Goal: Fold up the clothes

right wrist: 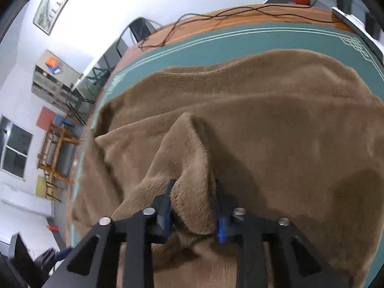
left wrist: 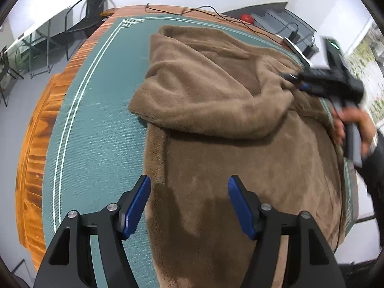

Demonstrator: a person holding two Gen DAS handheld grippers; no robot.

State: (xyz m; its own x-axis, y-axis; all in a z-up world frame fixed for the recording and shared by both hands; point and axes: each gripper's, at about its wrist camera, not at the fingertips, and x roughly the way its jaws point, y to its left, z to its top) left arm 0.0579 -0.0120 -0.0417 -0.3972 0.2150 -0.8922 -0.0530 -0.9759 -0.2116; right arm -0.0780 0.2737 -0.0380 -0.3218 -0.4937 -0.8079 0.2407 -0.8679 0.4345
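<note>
light: bright, even | edges: fisheye-warped, dark corners | blur: right hand-held gripper (left wrist: 291,78) smeared

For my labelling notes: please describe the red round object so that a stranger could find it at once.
Start from the green mat under the brown fleece garment and look beyond the table's far wooden edge. There, on a grey surface near the black cables, sits the red round object. Nothing else nearby is red or round.

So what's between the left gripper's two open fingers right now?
Nothing is gripped: the left gripper is open above the brown fleece garment, whose left edge and a strip of green mat show in the gap, in the left wrist view.
</note>
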